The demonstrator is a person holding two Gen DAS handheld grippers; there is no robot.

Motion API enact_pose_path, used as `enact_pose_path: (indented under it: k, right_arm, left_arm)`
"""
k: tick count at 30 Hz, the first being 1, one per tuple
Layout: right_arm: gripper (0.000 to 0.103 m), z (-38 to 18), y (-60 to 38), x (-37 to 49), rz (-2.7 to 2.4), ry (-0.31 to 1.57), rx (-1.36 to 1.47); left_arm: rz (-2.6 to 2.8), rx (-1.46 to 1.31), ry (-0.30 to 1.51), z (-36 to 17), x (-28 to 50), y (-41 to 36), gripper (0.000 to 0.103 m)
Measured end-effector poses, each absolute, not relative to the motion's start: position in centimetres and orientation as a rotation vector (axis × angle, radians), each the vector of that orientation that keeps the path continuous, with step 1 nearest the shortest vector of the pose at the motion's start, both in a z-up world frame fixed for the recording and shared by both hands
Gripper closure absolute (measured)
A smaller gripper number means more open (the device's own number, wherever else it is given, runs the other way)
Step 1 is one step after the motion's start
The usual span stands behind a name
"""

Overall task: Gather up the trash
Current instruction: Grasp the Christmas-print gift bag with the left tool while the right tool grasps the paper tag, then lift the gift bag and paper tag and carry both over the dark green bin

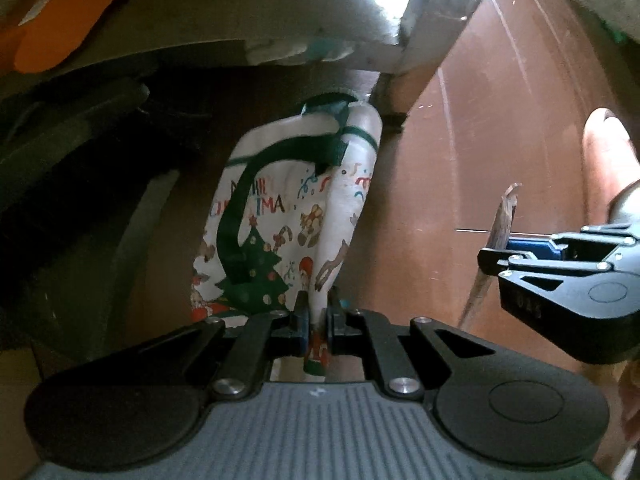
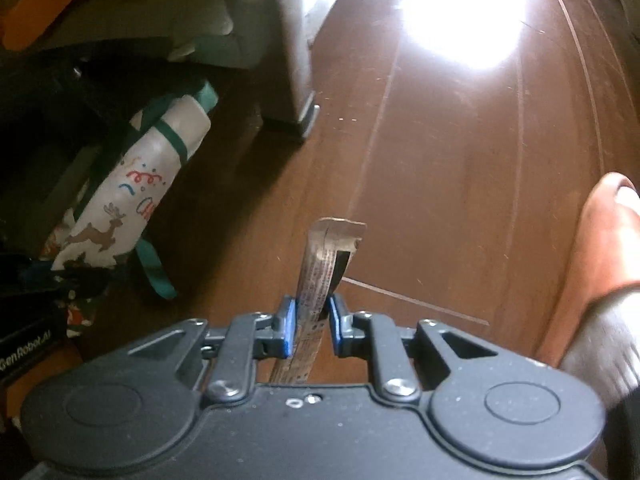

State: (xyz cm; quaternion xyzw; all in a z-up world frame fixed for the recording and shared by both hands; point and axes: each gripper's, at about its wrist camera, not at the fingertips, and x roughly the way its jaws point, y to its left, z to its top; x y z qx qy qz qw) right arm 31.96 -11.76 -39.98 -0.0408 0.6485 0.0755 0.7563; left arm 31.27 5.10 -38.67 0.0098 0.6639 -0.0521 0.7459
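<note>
The left tool (image 1: 316,322) is clamped on the Christmas bag (image 1: 280,216) edge to hold it ready, while the right tool (image 2: 312,320) pinches a wrapper strip (image 2: 320,264) for dropping inside

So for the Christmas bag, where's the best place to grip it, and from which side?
The top edge, from above. The Christmas bag is soft, flat fabric, so the left gripper pinches its thin upper edge and it hangs open-side up. The green handle is a looser alternative.
</note>
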Motion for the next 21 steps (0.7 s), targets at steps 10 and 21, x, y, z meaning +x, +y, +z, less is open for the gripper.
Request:
enact_pose_path:
  k: [10, 21]
  right_arm:
    - [0.090, -32.8, -13.4, 29.6, 0.215, 1.275, -0.005]
    - [0.090, -21.7, -14.8, 24.7, 0.369, 1.067, 0.014]
  left_arm:
    - [-0.073, -0.231, 1.376, -32.8, 28.0, 5.7, 0.096]
    - [-0.146, -0.347, 1.121, -21.3, 23.6, 7.2, 0.096]
